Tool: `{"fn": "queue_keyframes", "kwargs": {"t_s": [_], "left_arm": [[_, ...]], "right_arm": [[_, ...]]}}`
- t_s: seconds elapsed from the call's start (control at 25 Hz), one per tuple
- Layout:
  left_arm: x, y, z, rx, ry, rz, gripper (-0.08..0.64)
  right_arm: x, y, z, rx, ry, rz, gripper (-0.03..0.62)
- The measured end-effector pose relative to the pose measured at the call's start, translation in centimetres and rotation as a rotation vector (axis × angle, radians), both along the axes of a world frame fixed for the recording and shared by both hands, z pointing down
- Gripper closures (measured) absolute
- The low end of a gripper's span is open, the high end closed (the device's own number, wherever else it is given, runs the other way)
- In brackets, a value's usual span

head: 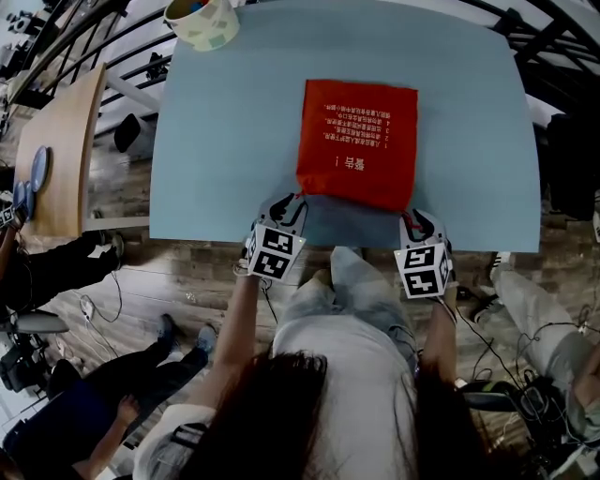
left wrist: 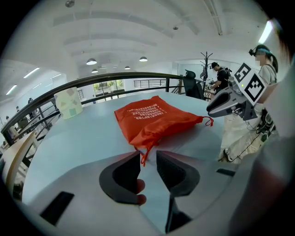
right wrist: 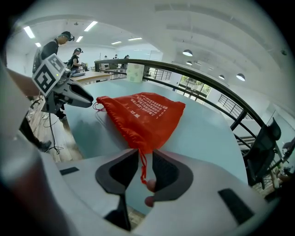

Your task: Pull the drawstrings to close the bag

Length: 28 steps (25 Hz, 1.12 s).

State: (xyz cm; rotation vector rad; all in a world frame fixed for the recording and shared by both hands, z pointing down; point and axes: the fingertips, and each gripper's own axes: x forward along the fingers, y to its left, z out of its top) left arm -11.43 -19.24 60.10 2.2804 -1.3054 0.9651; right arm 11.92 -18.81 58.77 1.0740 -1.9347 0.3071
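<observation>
Left gripper [left wrist: 148, 154] and right gripper [right wrist: 145, 151], jaws parted, each straddle a drawstring [left wrist: 143, 158] at a mouth corner of the bag [head: 356, 141] lying on the worktop [head: 225, 141]; probably light, limp, slippery, so pinch the strings themselves.

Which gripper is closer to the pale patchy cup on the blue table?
Left. The left gripper sits on the cup's side; the right gripper is farther across.
</observation>
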Motion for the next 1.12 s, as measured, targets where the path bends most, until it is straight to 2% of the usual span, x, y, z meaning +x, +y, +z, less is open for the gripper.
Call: {"fn": "queue_keyframes", "kwargs": {"t_s": [0.84,1.12], "left_arm": [[-0.4,-2.1,2.8,-0.049,-0.032,-0.016,0.459],[-0.2,-2.5,3.1,-0.041,-0.075,0.005,0.474]], "right_arm": [[0.3,-0.1,3.7,-0.116,0.027,-0.026,0.493],[0.1,-0.4,3.7,-0.098,0.032,-0.018,0.537]]}}
